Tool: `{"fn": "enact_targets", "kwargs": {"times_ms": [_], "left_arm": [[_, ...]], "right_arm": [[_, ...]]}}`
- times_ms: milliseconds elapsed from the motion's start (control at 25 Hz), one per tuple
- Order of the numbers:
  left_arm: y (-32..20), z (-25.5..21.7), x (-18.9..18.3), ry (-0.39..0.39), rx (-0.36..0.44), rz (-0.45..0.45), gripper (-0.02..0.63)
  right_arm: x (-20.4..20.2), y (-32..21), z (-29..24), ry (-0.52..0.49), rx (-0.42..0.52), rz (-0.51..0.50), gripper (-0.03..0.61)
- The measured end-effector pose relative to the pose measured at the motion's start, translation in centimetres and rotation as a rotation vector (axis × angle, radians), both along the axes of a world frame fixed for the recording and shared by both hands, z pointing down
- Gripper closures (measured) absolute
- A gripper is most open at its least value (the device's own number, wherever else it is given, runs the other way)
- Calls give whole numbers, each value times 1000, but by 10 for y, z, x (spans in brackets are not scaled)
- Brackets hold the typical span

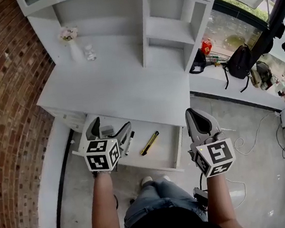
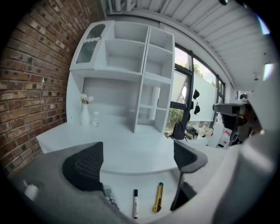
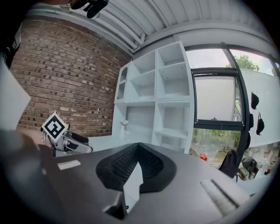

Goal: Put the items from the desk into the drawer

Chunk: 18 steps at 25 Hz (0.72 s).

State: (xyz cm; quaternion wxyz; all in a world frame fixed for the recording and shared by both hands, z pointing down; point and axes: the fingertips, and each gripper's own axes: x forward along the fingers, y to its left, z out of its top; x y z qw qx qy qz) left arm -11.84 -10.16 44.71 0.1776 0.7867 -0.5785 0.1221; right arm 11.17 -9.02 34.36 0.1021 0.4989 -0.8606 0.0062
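Left gripper (image 1: 109, 131) jaws wide apart, empty, over open drawer (image 1: 176, 150); right gripper (image 1: 201, 122) clenched shut, empty, beside it. Drawer holds yellow utility knife (image 1: 150, 142) and black marker (image 2: 135, 203). Desk (image 1: 118, 88) beyond, vase (image 1: 74, 51) at back.

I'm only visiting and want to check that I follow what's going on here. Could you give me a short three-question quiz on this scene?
1. Which of these lies in the drawer? A) a yellow utility knife B) a banana C) a mug
2. True or false: the drawer is pushed shut.
3. Fill in: the jaws of the left gripper stand ____, with nothing between them.

Key: 1 A; 2 false, it is pulled out; 3 open.
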Motion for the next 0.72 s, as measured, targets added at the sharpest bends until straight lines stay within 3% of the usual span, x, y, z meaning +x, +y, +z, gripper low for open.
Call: {"fn": "enact_targets", "kwargs": {"times_ms": [200,360,400,720], "left_arm": [[16,-59,2,-73,173,10,262],[33,-99,4,-147,309,-24,582],[37,-108,3,-147,332,-39,615],[73,-176,8,-188,478,-167,615]], "right_arm": [[-1,6,-15,-10,41,-49,569],[3,12,-22,-21,52,-85,569],[4,13,-26,-21,58,-97,569],[27,27,-64,-35,144,-160,569]]}}
